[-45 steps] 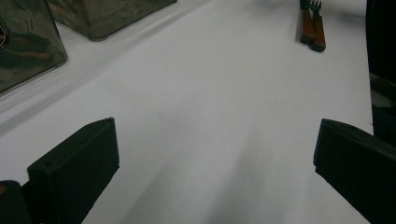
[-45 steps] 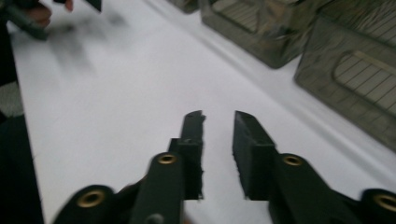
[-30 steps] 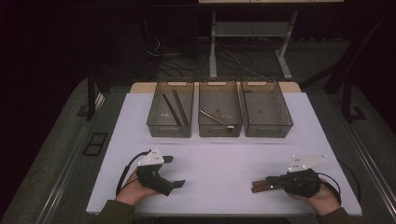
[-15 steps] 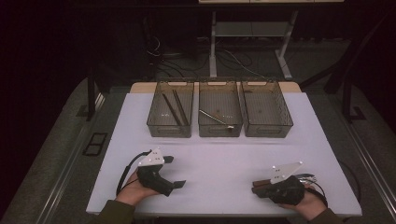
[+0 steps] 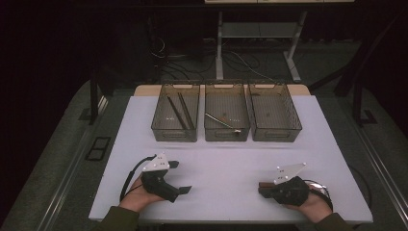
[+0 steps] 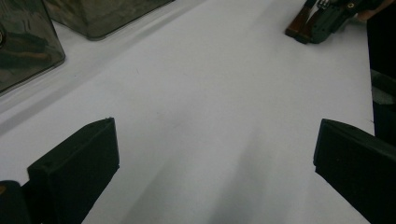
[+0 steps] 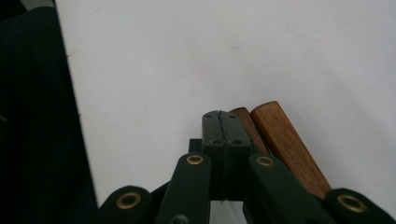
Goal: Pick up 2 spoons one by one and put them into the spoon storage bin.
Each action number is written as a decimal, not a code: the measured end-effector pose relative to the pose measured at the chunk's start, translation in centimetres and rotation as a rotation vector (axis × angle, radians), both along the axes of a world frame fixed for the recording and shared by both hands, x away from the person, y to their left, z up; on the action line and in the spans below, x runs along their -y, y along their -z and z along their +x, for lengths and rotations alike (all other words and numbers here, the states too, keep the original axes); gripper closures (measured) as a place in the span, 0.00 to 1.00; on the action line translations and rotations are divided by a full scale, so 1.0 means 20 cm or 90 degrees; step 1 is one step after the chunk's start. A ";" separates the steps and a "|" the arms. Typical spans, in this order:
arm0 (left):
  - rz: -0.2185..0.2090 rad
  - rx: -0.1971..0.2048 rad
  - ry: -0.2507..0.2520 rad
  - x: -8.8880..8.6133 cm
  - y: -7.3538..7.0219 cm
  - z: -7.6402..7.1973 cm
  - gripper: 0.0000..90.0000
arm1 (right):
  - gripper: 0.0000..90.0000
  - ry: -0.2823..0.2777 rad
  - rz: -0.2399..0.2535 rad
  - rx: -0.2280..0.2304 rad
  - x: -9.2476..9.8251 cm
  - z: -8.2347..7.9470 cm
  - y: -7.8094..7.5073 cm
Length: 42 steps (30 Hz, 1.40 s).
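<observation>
A white table (image 5: pixel 231 159) is shown from above, with three clear bins (image 5: pixel 226 111) lined up toward twelve o'clock and two hand-held grippers kept near the six o'clock edge. Two dark sticks (image 5: pixel 179 111) are seen lying in the bin at eleven o'clock, a metal utensil (image 5: pixel 219 121) in the middle bin, and little can be made out in the bin at one o'clock. The left gripper (image 5: pixel 179 177) is held at seven o'clock with its jaws spread wide over bare tabletop, nothing between them, as its own view confirms. The right gripper (image 5: pixel 262 187) is held low at five o'clock; in the right gripper view (image 7: pixel 219 122) its jaws are pressed flat together, and nothing is seen pinched between them. Two brown wooden handles (image 7: pixel 275 137), the objects being worked, are seen lying side by side on the table just beside those closed jaws, at their two o'clock, and are also glimpsed from the left gripper view (image 6: pixel 299 23) next to the far gripper. The step in hand is judged to be the pickup of the wooden pieces, not yet achieved. For the next move, the right jaws would need to be opened, shifted across over the handles, and closed around them before any carry toward the bins is attempted.
</observation>
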<state>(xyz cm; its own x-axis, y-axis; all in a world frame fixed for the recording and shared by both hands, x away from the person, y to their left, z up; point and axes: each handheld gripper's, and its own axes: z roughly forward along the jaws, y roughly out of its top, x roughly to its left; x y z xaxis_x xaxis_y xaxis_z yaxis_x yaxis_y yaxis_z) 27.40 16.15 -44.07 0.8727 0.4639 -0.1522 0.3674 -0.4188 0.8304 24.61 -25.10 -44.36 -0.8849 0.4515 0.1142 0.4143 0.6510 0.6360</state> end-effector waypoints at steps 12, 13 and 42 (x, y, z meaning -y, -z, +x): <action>0.003 -0.001 0.001 0.00 0.00 0.00 0.00 | 1.00 0.076 -0.014 0.021 0.02 0.12 0.00; 0.002 -0.001 0.000 0.00 0.00 0.00 0.00 | 1.00 0.081 -0.015 0.023 0.02 0.13 0.00; -0.004 -0.002 0.000 0.00 0.00 0.00 0.00 | 0.49 0.173 -0.003 0.023 0.16 0.13 -0.13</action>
<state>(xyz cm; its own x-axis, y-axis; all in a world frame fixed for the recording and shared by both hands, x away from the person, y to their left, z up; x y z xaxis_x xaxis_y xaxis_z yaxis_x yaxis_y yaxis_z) 27.42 16.22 -44.04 0.8718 0.4635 -0.1584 0.3708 -0.4132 0.8317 27.28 -28.39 -41.70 -0.7345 0.6736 0.0828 0.5518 0.5217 0.6506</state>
